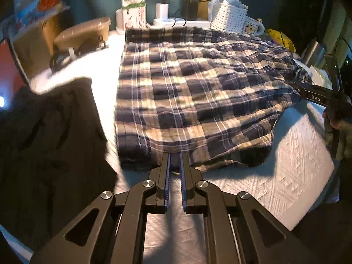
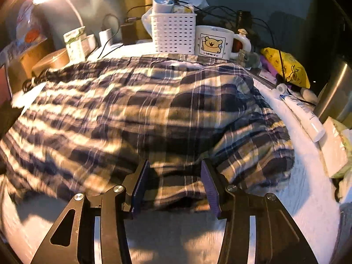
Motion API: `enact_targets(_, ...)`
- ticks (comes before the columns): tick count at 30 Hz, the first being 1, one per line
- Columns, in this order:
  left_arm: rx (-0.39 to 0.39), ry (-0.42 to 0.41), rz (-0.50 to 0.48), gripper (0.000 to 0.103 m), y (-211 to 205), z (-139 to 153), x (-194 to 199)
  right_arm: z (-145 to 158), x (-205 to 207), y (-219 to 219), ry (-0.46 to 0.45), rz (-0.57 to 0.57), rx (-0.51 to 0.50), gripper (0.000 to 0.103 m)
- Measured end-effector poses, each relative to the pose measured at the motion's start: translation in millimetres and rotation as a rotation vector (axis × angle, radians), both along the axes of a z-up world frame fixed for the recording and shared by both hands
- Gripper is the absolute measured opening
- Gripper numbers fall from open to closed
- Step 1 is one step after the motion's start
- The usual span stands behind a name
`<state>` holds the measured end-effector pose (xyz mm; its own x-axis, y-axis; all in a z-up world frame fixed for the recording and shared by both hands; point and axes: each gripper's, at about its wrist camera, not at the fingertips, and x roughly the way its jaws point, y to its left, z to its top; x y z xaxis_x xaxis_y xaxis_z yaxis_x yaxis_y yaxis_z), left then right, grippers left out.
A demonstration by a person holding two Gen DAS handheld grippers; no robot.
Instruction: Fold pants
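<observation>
The plaid navy-and-cream pants (image 1: 193, 92) lie spread and partly folded over on a white textured cloth (image 1: 292, 162). My left gripper (image 1: 175, 157) is nearly shut, its tips pinching the pants' near edge. My right gripper (image 2: 175, 168) is open, its jaws wide apart around a bunched fold of the pants (image 2: 140, 114) at their near right edge. The right gripper also shows in the left wrist view (image 1: 312, 92) at the pants' right side.
A dark garment (image 1: 50, 143) lies left of the pants. At the back stand a white basket (image 2: 173, 33), a bear mug (image 2: 214, 43), a carton (image 1: 134, 13), chargers and cables. A tube (image 2: 303, 114), a yellow pouch (image 2: 286, 68) and tissues sit on the right.
</observation>
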<state>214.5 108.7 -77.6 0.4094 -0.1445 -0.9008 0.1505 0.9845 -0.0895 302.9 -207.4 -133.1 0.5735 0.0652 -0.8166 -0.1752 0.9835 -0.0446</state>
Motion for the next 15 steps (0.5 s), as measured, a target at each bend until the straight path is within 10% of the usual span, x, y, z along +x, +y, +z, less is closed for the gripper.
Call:
enact_targets(10,0.058,-0.216,-0.129,0.008,-13.9,56.1,100.4,47.1,0.6,-20.8,-0.112,-0.050,0.056,0.050)
enact_targets(15,-0.004,-0.176,-0.127,0.008,-26.0,35.0,160.8,54.3,27.5,-15.7,-0.137,-0.043,0.075,0.050)
